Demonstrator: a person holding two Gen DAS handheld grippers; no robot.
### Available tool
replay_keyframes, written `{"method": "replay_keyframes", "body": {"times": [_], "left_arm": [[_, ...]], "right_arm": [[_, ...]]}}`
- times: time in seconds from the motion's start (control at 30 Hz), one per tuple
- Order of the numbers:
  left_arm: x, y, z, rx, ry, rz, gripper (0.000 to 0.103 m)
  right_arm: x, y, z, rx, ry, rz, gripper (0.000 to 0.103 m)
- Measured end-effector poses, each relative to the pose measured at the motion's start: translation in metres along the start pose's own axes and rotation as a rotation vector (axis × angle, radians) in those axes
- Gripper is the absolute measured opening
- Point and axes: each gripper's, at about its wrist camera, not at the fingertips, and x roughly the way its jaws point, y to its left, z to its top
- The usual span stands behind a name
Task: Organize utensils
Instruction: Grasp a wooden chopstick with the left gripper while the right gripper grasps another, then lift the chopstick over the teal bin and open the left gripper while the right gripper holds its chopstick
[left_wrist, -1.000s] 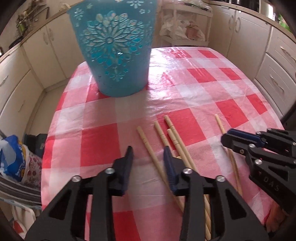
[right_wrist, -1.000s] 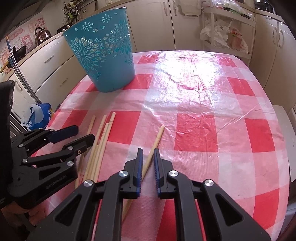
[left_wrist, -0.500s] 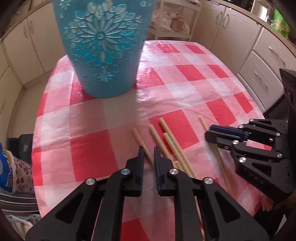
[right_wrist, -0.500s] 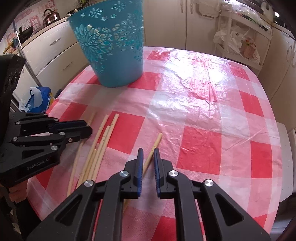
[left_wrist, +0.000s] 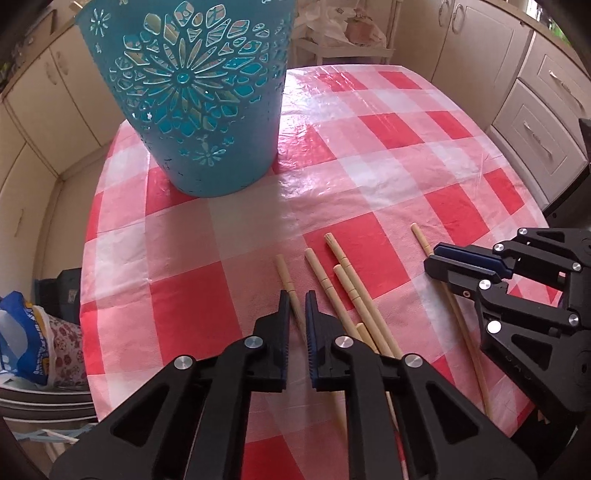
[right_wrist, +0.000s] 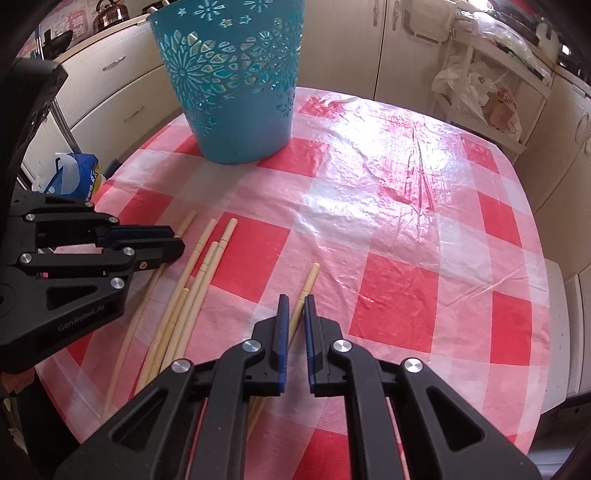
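Several wooden chopsticks (left_wrist: 347, 284) lie on the red-checked tablecloth (left_wrist: 221, 229); the right wrist view shows them too (right_wrist: 199, 269). A teal cut-out basket (left_wrist: 199, 96) stands at the back left, also in the right wrist view (right_wrist: 240, 81). My left gripper (left_wrist: 297, 295) is shut, hovering over the leftmost chopstick (left_wrist: 286, 277); it also shows from the side (right_wrist: 173, 243). My right gripper (right_wrist: 293, 299) is shut, empty, over a lone chopstick (right_wrist: 308, 282); it also shows in the left wrist view (left_wrist: 439, 262).
Cream kitchen cabinets (left_wrist: 546, 122) surround the table. A shelf rack with plastic bags (right_wrist: 487, 85) stands behind. A blue bag (left_wrist: 26, 332) sits on the floor to the left. The table's edge runs close on the left (left_wrist: 88, 266).
My left gripper closed its jaws from wide open a second ago. Both grippers moved forward toward the basket, which looms larger now.
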Motion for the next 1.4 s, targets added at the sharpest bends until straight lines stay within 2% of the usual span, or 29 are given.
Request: {"method": "replay_keyframes", "body": {"times": [0.13, 0.27, 0.37, 0.5, 0.63, 0.73, 0.87, 1.1, 1.4], "left_arm": [[-0.013, 0.015, -0.01, -0.073, -0.053, -0.045, 0.005], [-0.032, 0.027, -0.018, -0.124, -0.119, -0.057, 0.005], [-0.056, 0.032, -0.023, -0.148, -0.205, -0.087, 0.005], [-0.108, 0.036, -0.021, -0.157, -0.414, -0.138, 0.005], [-0.16, 0.043, -0.006, -0.181, -0.623, -0.146, 0.005], [-0.188, 0.052, 0.008, -0.213, -0.749, -0.137, 0.005], [-0.212, 0.065, 0.031, -0.26, -0.865, -0.118, 0.005], [-0.231, 0.08, 0.074, -0.303, -1.005, -0.069, 0.005], [-0.207, 0.106, 0.116, -0.407, -1.059, -0.009, 0.005]], "right_arm": [[-0.012, -0.02, -0.005, 0.142, -0.048, 0.112, 0.005], [-0.022, -0.034, -0.011, 0.242, -0.103, 0.174, 0.005], [-0.03, -0.041, -0.015, 0.312, -0.157, 0.225, 0.005], [-0.044, -0.046, -0.018, 0.362, -0.236, 0.275, 0.005], [-0.049, -0.05, -0.019, 0.405, -0.272, 0.296, 0.005], [-0.054, -0.054, -0.02, 0.424, -0.294, 0.308, 0.005], [-0.057, -0.055, -0.021, 0.431, -0.306, 0.314, 0.005], [-0.055, -0.063, -0.024, 0.442, -0.321, 0.322, 0.005], [-0.047, -0.072, -0.025, 0.459, -0.317, 0.338, 0.005]]}}
